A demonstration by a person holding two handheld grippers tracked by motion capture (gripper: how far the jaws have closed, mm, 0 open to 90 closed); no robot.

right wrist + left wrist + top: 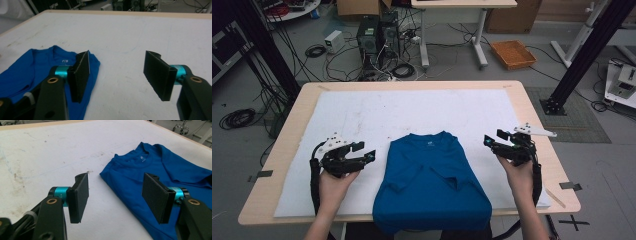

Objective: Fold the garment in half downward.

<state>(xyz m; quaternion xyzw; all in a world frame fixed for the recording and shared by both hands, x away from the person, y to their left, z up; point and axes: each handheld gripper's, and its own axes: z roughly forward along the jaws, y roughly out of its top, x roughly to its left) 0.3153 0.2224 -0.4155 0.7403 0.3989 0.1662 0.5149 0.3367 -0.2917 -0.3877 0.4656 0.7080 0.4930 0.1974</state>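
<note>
I have both grippers parted and empty, one on each side of the blue T-shirt [432, 180]. The shirt lies between them on the white mat [362, 115], its collar pointing away from me and both sleeves folded in over the chest, so it already forms a narrow strip. Its hem hangs a little over the near edge of the table [532, 107].

The left gripper [362, 152] hovers just off the shirt's edge, jaws wide apart and aimed inward; in the left gripper view the shoulder and collar sit just ahead and to the right of my jaws, with bare mat under the left one. The right gripper [493, 139] mirrors it, and in the right gripper view the shirt's shoulder corner lies just behind my left jaw, with open mat ahead.

I judge this symmetric stance is deliberate: each tool stands ready beside its own edge so both can pinch the cloth together and fold it lengthwise evenly. Neither jaw touches fabric yet.
</note>
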